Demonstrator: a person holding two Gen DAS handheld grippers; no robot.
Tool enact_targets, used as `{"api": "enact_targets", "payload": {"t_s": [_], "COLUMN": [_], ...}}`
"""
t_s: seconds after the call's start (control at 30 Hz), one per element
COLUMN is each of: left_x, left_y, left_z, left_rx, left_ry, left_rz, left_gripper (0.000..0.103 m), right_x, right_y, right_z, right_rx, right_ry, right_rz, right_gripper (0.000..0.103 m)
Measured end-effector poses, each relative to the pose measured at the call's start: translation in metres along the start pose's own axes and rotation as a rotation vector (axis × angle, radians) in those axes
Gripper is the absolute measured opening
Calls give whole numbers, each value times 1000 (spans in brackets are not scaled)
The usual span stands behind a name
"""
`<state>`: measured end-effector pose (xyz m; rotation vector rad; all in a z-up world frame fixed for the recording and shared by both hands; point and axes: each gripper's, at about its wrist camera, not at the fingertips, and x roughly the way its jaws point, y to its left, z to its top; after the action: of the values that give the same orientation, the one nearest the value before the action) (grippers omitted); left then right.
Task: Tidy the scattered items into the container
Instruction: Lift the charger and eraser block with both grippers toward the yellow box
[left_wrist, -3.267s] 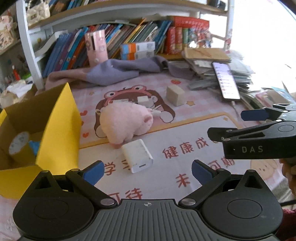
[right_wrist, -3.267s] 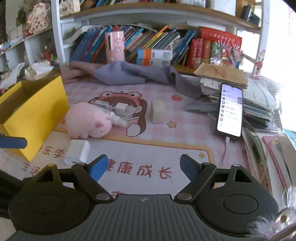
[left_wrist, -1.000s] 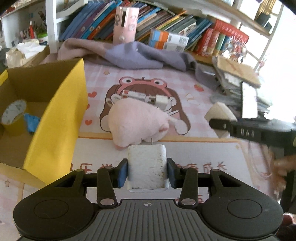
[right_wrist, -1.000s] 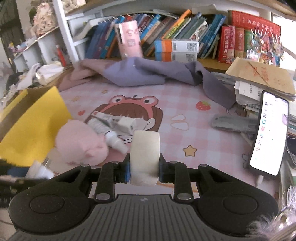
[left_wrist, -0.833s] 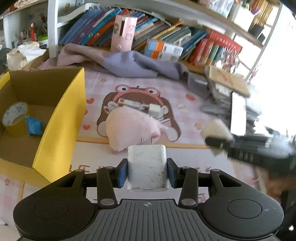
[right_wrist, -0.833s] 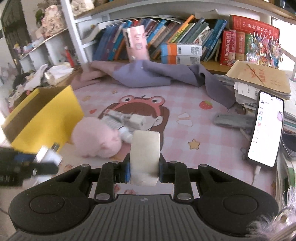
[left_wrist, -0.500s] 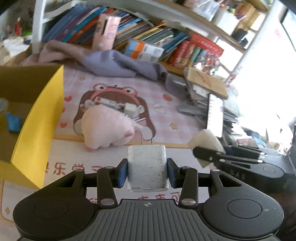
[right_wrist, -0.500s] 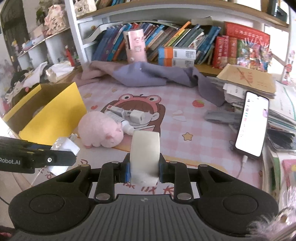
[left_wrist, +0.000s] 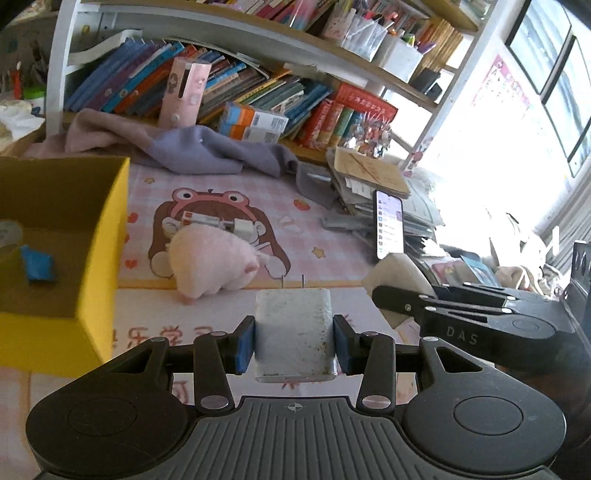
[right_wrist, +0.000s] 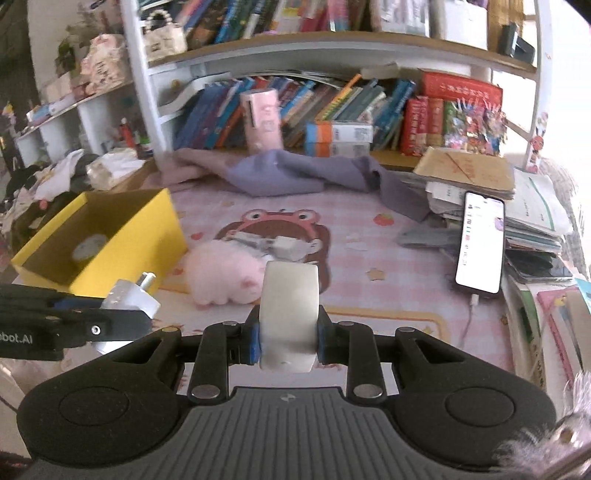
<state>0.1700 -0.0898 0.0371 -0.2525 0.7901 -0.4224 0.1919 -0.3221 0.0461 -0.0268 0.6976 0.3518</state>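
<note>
My left gripper (left_wrist: 294, 341) is shut on a white plug-in charger (left_wrist: 294, 332), its two prongs pointing away, held above the pink mat. My right gripper (right_wrist: 287, 341) is shut on a pale beige block (right_wrist: 289, 314), also lifted off the mat. The yellow cardboard box (left_wrist: 99, 258) (right_wrist: 122, 240) stands open at the left, with a tape roll (right_wrist: 88, 249) and a blue item (left_wrist: 37, 264) inside. A pink plush toy (left_wrist: 212, 262) (right_wrist: 221, 273) lies on the mat beside a small white adapter and tube (left_wrist: 221, 223). Each gripper shows at the edge of the other's view.
A purple cloth (right_wrist: 295, 173) lies along the back under shelves of books. A phone (right_wrist: 480, 242) leans on a stack of papers and books at the right. A pink box (right_wrist: 260, 120) stands against the shelved books.
Both grippers have risen and drawn back from the mat with their loads. The charger and the block stay clamped. The box now sits farther left in the left wrist view.
</note>
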Motion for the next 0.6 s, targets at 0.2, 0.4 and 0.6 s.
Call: {"api": "enact_targets", "payload": {"t_s": [0.2,0.4,0.6], "left_x": [-35,-76,-108], "left_y": [25,56,79], "left_z": [-22,-53,-82], "left_rx": [-19,-84,-109], "left_ry": [-7,-25,-7], "left_rz": [-8,-2,10], "left_gripper": [42,42,42], "right_x": [-13,-28,-39], "right_y": [37,94,143], "right_z": [-9,-28,-55], "right_rx": [27,-19,-29], "right_ry": [-18,0,40], "right_rz": [-37,-12,21], "right_gripper": [25,25,25]}}
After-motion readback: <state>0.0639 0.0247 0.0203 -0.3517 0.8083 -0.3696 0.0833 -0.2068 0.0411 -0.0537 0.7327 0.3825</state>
